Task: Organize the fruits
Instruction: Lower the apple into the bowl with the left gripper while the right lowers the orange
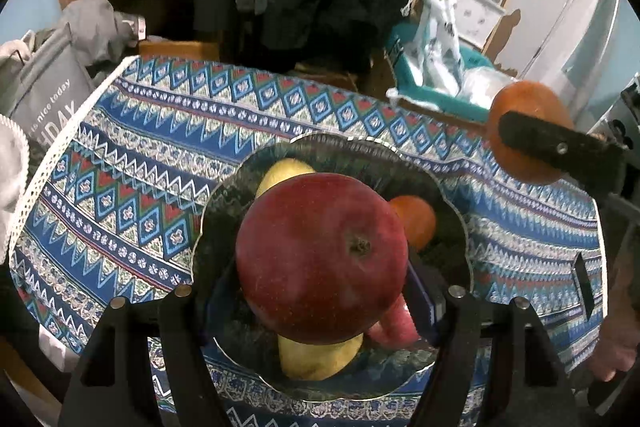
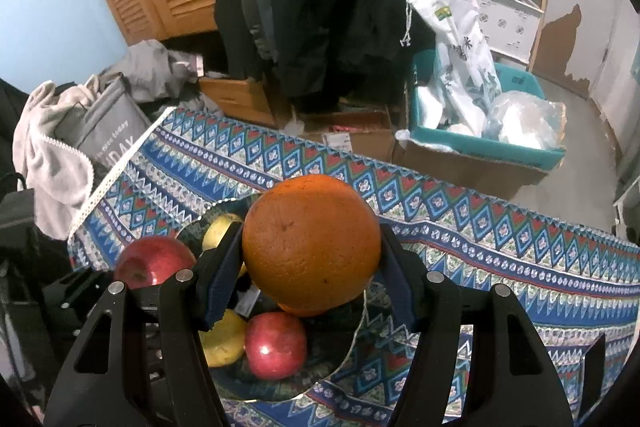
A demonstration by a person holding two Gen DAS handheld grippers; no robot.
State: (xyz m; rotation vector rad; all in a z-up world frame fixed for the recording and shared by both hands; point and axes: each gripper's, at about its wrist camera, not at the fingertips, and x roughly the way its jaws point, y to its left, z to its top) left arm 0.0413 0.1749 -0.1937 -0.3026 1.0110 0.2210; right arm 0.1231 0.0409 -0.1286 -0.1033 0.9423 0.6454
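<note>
Both fruits are held above the bowl, with the sorting judged close to finished.

A red apple (image 1: 322,259) is clamped in the left tongs (image 1: 320,291) right over the dark scalloped bowl (image 1: 352,147) that stands on the patterned desk (image 1: 160,147). An orange (image 2: 311,245) is clamped in the right tongs (image 2: 312,279), held over the bowl's right side. Already gathered in the bowl are two yellow fruits (image 2: 224,343), a second red apple (image 2: 276,345) and a smaller orange fruit (image 1: 414,221). No loose fruit is seen on the visible part of the cloth, so what is left is judged to be only the setting down of these two pieces, for which little free room in the bowl is shown.
</note>
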